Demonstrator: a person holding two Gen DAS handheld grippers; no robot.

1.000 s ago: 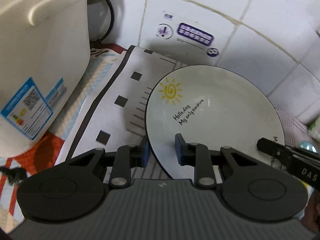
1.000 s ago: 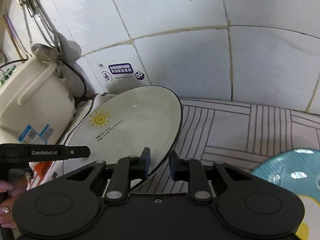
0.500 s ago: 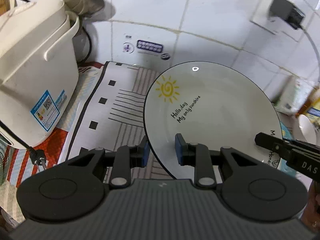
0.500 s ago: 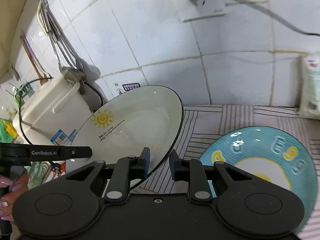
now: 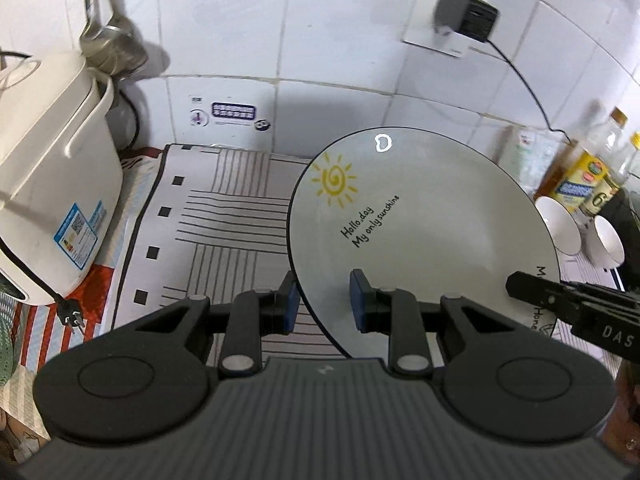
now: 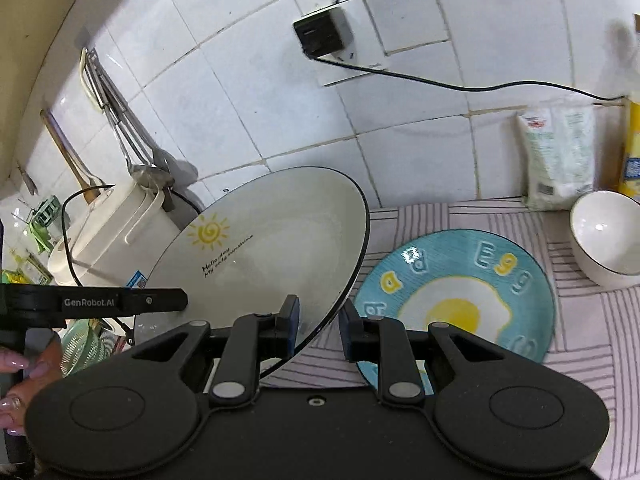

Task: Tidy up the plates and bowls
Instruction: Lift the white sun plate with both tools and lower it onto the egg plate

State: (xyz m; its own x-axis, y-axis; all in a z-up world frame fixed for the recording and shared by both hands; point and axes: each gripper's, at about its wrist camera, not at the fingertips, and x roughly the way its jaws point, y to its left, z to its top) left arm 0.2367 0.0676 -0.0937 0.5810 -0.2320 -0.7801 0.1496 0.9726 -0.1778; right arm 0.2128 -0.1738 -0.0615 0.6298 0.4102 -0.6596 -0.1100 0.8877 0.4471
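A white plate with a yellow sun and black rim is held in the air, tilted, by both grippers. My left gripper is shut on its left rim. My right gripper is shut on the plate's right rim. A blue plate with a fried-egg picture lies flat on the striped mat, below and to the right of the held plate. A white bowl stands at the far right of the mat; two white bowls show in the left wrist view.
A white rice cooker stands at the left against the tiled wall, ladles hanging above it. A striped mat covers the counter. A plug adapter with a cable sits on the wall. A bag and bottles stand at the right.
Both grippers have lifted the white plate up and back from the mat. The view has widened, and the blue plate and bowls have come into sight.
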